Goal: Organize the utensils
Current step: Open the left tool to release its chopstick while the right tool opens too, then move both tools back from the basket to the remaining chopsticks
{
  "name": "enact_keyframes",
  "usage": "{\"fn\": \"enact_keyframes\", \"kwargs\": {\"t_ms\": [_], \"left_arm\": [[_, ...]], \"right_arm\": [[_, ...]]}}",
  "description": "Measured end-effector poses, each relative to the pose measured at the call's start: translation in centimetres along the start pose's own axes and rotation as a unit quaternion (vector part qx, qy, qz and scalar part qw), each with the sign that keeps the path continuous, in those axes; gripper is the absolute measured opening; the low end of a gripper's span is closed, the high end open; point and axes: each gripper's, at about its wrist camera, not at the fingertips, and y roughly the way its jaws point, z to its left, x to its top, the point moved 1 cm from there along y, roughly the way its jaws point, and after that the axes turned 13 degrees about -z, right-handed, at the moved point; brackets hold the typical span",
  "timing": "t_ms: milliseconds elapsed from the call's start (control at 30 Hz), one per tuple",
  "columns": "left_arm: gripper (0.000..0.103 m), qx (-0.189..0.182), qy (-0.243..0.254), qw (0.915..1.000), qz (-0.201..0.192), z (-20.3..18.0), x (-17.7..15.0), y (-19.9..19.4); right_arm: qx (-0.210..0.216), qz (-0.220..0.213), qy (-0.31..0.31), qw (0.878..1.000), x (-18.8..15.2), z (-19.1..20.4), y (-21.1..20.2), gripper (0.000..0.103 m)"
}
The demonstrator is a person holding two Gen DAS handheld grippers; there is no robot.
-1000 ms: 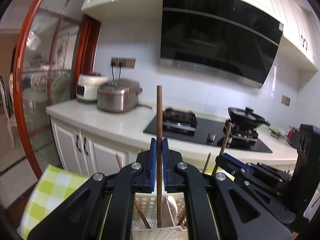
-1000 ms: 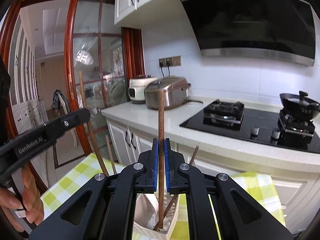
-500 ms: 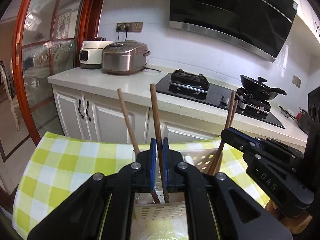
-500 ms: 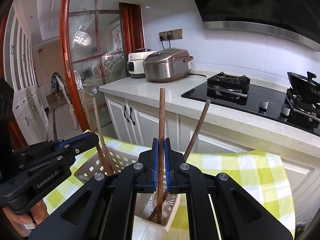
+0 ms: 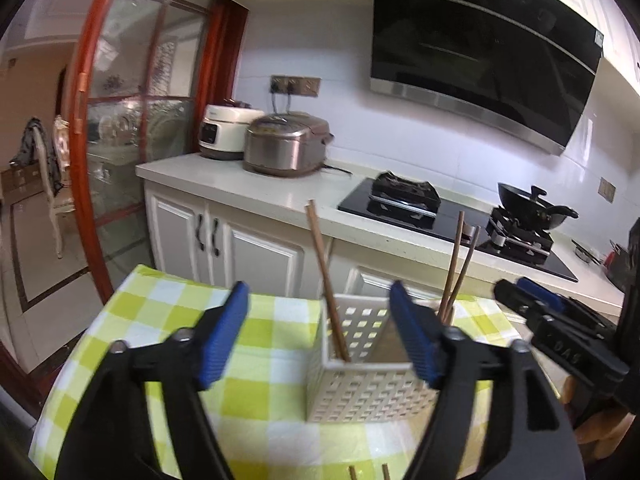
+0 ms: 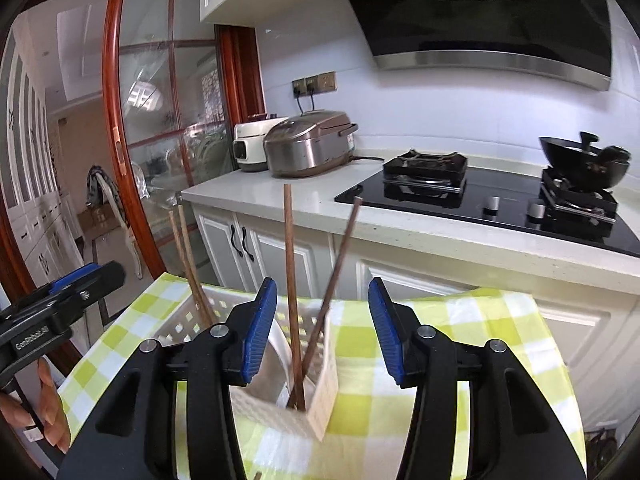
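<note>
Both my jaws had just been opening, empty; chopsticks [image 6: 291,280] stood between the right pair, so any nudge risked tipping the basket [image 6: 320,384].

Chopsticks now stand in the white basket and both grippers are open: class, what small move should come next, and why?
Probably lift both grippers clear. The left gripper and right gripper have just opened; chopsticks lean in the basket, and loose stick ends wait below.
</note>
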Motion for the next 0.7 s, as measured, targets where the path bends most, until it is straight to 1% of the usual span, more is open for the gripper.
{"fn": "enact_keyframes", "kwargs": {"t_ms": [33,100,233,467,700], "left_arm": [[0.085,0.006,0.0,1.0,-0.005,0.2,-0.3,-0.9],[0.089,0.014,0.002,0.9998,-0.01,0.4,-0.8,-2.5],[0.095,0.028,0.001,0.9996,-0.005,1.2,-2.5,-5.3],[0.095,0.032,0.005,0.9992,0.022,1.7,-6.5,-9.0],[0.096,0.036,0.028,0.9982,0.04,1.9,-9.8,-11.2]], "right_arm": [[-0.003,0.0,0.004,1.0,-0.3,-0.2,-0.9,0.047],[-0.005,0.001,0.012,1.0,-1.0,-0.5,-2.4,0.047],[-0.003,0.004,0.026,1.0,-2.6,-0.5,-5.0,0.047],[-0.001,0.018,0.03,0.999,-5.9,0.8,-8.7,0.047],[-0.001,0.047,0.036,0.998,-9.0,1.4,-10.1,0.047]]}}
